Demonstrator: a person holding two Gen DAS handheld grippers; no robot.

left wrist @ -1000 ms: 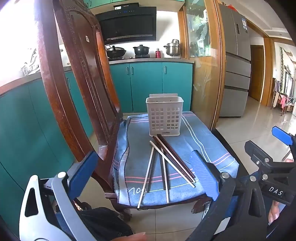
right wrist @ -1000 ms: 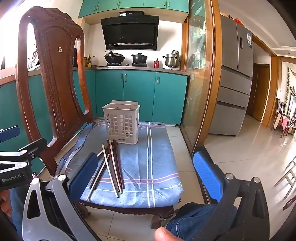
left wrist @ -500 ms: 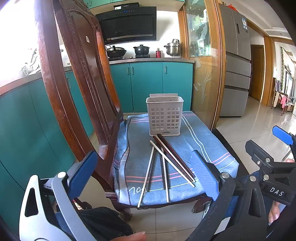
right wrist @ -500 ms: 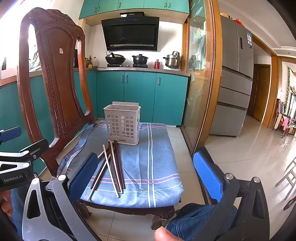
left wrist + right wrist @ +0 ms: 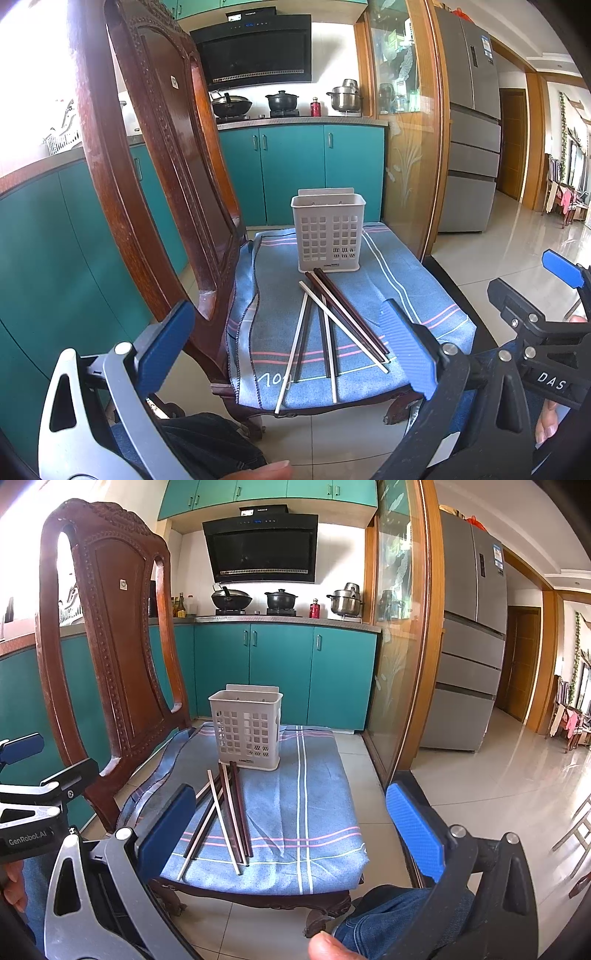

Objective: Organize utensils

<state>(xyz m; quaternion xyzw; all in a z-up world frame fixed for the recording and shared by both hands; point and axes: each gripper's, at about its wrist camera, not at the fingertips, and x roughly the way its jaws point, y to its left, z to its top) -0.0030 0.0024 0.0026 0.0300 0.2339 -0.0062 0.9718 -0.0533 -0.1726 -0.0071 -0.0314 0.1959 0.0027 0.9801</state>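
Note:
Several chopsticks (image 5: 325, 328) (image 5: 225, 812), some white and some dark brown, lie fanned out on the blue striped cloth (image 5: 402, 295) (image 5: 306, 794) over a wooden chair seat. Behind them stands a white perforated utensil holder (image 5: 328, 236) (image 5: 246, 731), upright and seemingly empty. My left gripper (image 5: 291, 347) is open, held low in front of the seat's near edge, with nothing between its blue pads. My right gripper (image 5: 291, 830) is also open and empty, at the same near edge. Each gripper shows at the side of the other's view.
The carved chair back (image 5: 155, 177) (image 5: 110, 638) rises at the left of the seat. Teal kitchen cabinets (image 5: 280, 672) and a stove with pots stand behind. A glass sliding door (image 5: 399, 646) and a fridge are to the right. A person's denim-clad knees are below, on tiled floor.
Both grippers have crept slightly forward toward the chair; the chopsticks and holder have not moved.

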